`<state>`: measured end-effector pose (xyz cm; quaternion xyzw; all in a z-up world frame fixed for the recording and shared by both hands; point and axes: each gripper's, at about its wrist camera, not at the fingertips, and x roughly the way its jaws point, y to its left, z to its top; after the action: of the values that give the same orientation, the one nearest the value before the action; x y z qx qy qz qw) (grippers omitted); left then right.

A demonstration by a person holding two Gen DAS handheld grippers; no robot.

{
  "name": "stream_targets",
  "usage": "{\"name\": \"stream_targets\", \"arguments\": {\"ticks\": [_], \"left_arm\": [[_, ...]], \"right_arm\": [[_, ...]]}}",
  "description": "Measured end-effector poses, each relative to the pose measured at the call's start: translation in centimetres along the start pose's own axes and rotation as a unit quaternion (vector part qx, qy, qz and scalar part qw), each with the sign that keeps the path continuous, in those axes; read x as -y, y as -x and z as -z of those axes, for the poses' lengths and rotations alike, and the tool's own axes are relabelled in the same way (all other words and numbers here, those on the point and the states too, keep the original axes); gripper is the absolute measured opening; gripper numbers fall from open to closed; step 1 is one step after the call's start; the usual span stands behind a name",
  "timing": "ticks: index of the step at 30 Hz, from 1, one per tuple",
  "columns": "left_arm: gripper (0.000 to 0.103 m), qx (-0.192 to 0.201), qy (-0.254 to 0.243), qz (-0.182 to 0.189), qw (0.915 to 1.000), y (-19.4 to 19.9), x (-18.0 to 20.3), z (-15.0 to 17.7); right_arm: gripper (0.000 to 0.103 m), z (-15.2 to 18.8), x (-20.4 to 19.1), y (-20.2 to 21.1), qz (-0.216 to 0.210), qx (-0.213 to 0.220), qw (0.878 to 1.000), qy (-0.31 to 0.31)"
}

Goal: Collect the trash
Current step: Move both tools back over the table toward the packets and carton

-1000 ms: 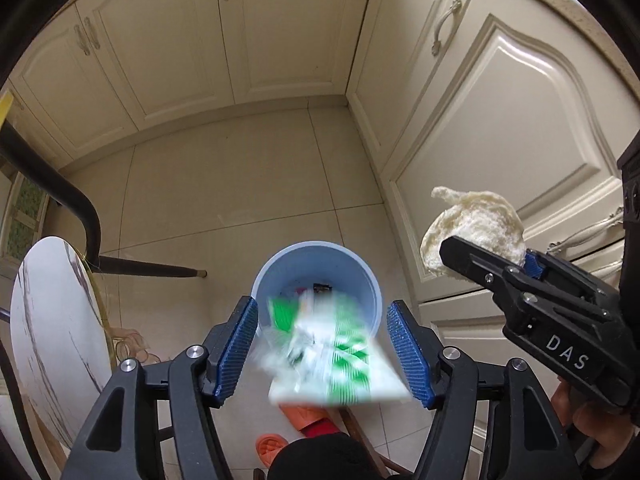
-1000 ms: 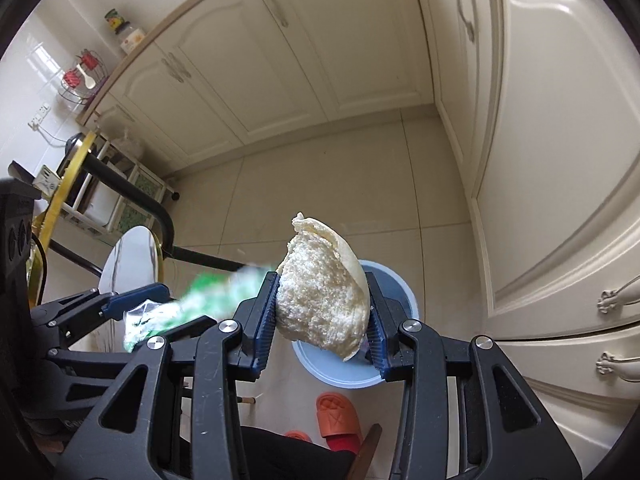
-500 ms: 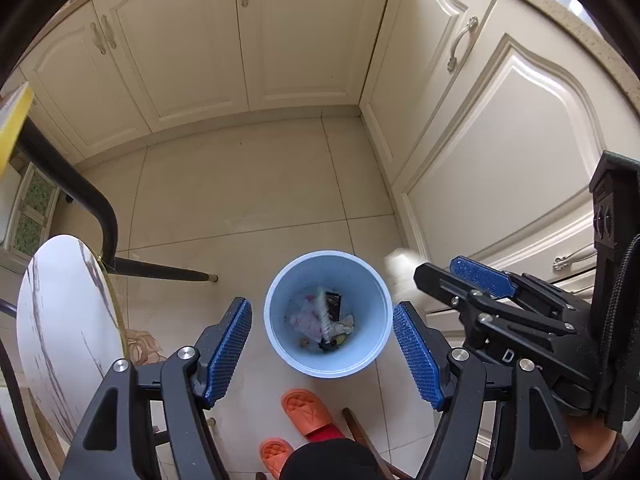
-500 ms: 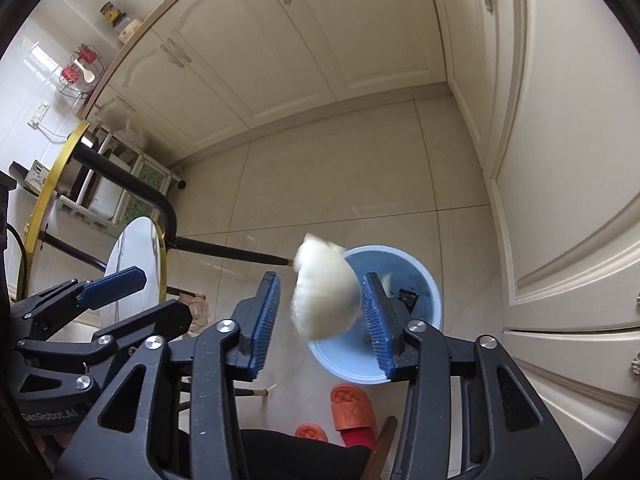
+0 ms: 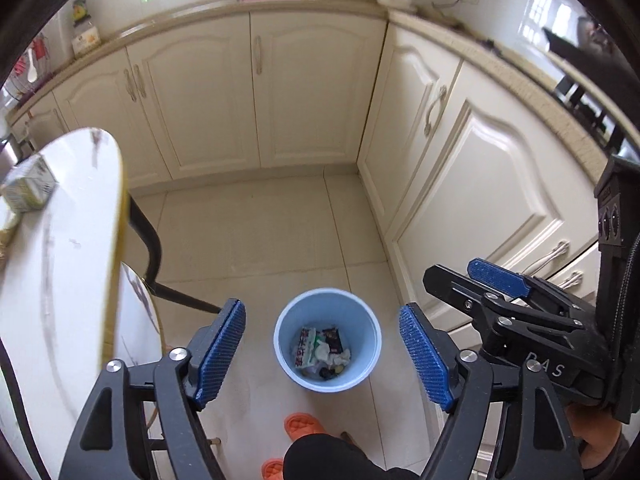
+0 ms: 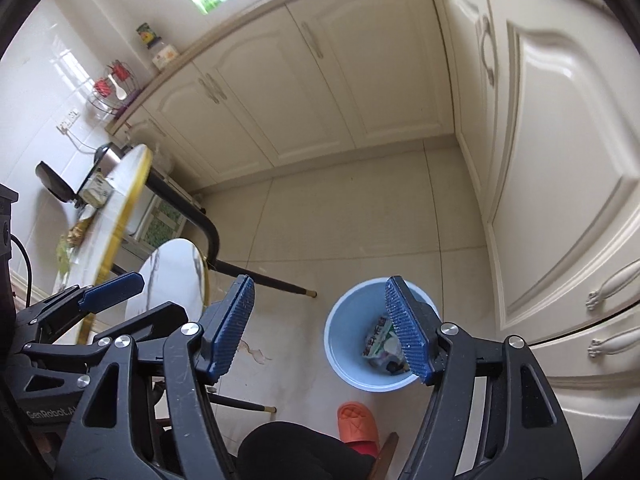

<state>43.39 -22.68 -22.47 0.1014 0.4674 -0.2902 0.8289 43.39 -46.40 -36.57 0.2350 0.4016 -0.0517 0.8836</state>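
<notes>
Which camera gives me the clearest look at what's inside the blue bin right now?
The left wrist view. It looks almost straight down into the blue bin, framed whole between the open fingers, so the green-and-white wrapper and crumpled scraps show clearly. In the right wrist view a finger covers part of the bin's inside.

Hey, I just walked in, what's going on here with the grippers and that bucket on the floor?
A person is collecting trash with two handheld grippers. Both the left gripper and the right gripper are open and empty, held above a blue bin on the kitchen floor. A green-and-white wrapper and other scraps lie inside the bin. More items sit on the round table to the left, apparently yet to be collected.
</notes>
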Motion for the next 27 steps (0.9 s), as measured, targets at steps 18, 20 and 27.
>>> {"name": "stream_targets", "arguments": {"ticks": [18,20,27], "left_arm": [[0.102,0.176,0.068,-0.118,0.9749,18.1,-9.4,10.2],[0.102,0.177,0.091,-0.137,0.9704,19.1,-11.0,11.1],[0.102,0.154,0.159,-0.185,0.9577,18.9,-17.3,12.6]], "right_arm": [[0.086,0.1,-21.3,6.5,-0.054,0.076,0.979,0.183],[0.086,0.0,-24.1,5.1,-0.063,0.069,0.975,0.204],[0.086,-0.3,-31.5,-1.0,-0.073,0.035,0.964,0.255]]}}
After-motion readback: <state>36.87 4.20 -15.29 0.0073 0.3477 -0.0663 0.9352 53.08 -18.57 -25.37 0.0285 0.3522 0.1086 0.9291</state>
